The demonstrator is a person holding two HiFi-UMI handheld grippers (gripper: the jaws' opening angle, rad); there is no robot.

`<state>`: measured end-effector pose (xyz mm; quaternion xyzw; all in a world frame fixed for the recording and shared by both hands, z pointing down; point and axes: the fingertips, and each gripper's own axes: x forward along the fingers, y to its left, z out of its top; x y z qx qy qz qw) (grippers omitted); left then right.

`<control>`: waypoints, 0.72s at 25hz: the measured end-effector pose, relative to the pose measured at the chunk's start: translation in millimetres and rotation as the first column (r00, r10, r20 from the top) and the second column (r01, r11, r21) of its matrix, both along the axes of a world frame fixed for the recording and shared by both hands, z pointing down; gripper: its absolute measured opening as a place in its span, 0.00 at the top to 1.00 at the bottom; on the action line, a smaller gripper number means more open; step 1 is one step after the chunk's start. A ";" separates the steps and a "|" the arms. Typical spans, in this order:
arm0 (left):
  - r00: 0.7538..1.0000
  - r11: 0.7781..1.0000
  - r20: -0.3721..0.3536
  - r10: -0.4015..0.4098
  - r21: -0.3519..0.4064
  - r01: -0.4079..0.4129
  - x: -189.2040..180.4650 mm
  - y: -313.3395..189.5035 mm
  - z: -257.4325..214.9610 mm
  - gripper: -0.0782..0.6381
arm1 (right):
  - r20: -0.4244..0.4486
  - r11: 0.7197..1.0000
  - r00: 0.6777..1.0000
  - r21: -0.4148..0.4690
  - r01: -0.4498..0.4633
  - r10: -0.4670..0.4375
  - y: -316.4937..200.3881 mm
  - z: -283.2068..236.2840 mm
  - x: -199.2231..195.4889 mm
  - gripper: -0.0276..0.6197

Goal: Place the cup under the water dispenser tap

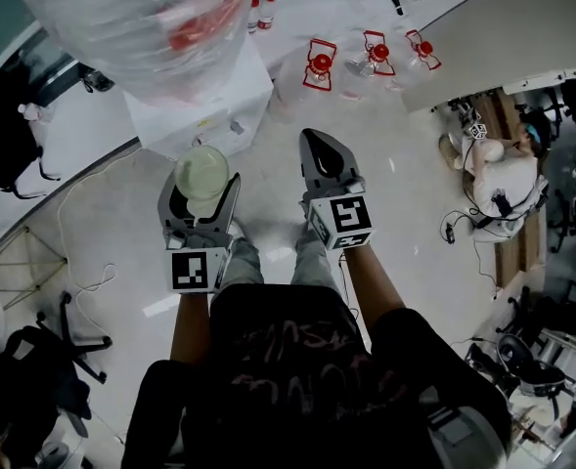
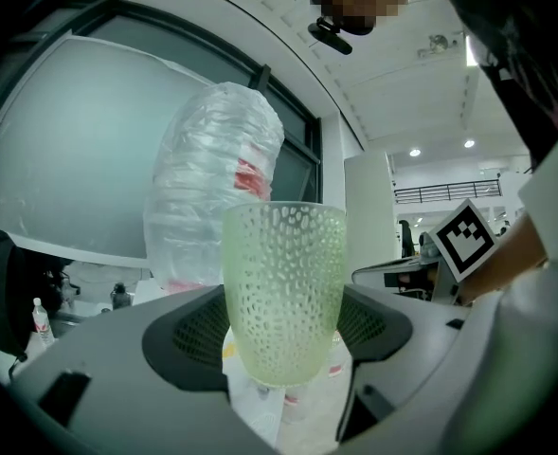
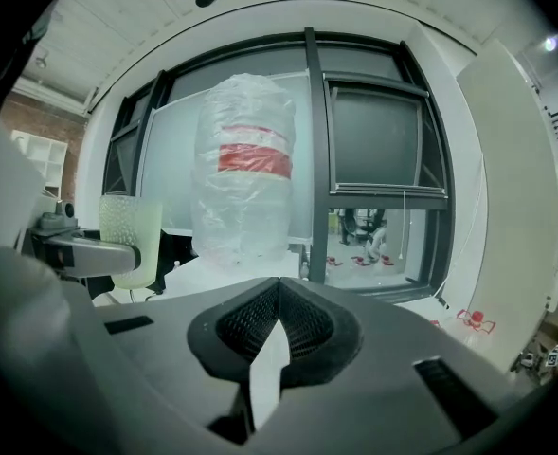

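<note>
A pale green dimpled cup stands upright between the jaws of my left gripper, which is shut on its lower part. Just ahead stands the white water dispenser, topped by a big plastic-wrapped bottle with a red label. The tap itself is hidden. My right gripper hovers to the right of the cup, shut with nothing between its pads. In the right gripper view the cup shows at the left, still in the left gripper.
Empty bottles with red carry frames lie on the floor behind the dispenser. A wheeled chair is at lower left, and cables and cluttered gear are at right. A dark window frame stands behind the dispenser.
</note>
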<state>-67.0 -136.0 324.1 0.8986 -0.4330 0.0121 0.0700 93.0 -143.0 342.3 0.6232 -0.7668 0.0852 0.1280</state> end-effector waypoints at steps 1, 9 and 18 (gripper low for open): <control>1.000 1.000 0.004 -0.012 -0.004 0.012 1.9 0.1 2.8 0.40 | 0.004 1.000 1.000 -0.004 0.013 -0.013 -0.9 3.7 2.2 0.94; 0.992 0.993 0.025 -0.120 -0.001 0.120 30.0 2.8 21.3 0.40 | 0.045 0.990 0.990 -0.039 0.136 -0.134 -7.2 26.7 17.6 0.94; 0.976 0.976 0.050 -0.214 -0.030 0.216 53.6 10.6 62.7 0.40 | 0.073 0.977 0.975 -0.009 0.213 -0.212 -16.7 62.8 40.8 0.94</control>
